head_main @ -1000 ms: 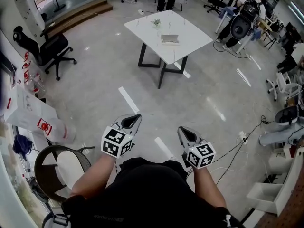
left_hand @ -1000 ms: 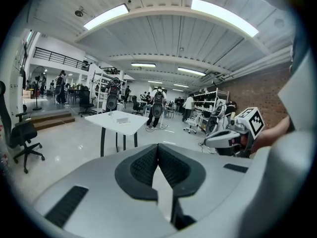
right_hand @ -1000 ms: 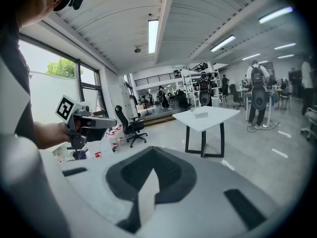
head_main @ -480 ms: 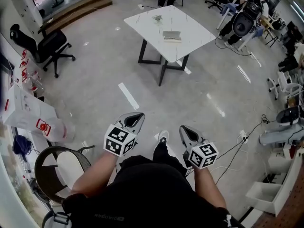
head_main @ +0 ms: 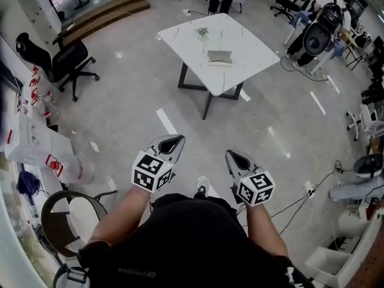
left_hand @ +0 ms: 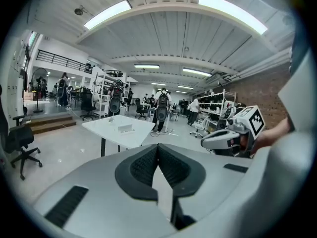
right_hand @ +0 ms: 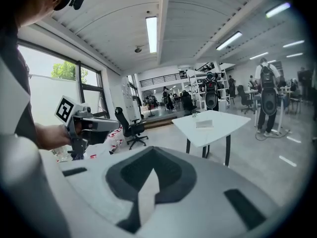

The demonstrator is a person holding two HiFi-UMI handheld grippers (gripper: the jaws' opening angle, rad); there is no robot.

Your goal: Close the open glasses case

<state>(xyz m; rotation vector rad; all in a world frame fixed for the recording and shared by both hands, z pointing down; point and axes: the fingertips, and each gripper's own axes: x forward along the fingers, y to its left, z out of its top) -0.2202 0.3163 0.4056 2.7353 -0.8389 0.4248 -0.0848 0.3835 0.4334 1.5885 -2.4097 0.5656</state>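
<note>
The glasses case (head_main: pixel 219 57) is a flat grey box lying on a white table (head_main: pixel 192 44) far ahead across the floor. It also appears small in the left gripper view (left_hand: pixel 122 127) and in the right gripper view (right_hand: pixel 203 124). I cannot make out from here whether its lid is up. My left gripper (head_main: pixel 171 141) and right gripper (head_main: pixel 236 158) are held side by side at waist height, well short of the table. Both are shut with nothing in them. Each gripper view shows its own jaws closed together, left gripper (left_hand: pixel 157 152) and right gripper (right_hand: pixel 151 165).
A small plant-like item (head_main: pixel 203 32) sits near the table's far edge. A black office chair (head_main: pixel 60 59) stands at the left, and a round chair (head_main: pixel 72 212) is near my left side. Cables (head_main: pixel 300 188) trail on the floor at the right. White tape strips (head_main: pixel 166 122) mark the floor.
I have stepped forward, so the view has shifted over the floor. A shoe now shows between the grippers. Both grippers stay shut and in the same pose.
</note>
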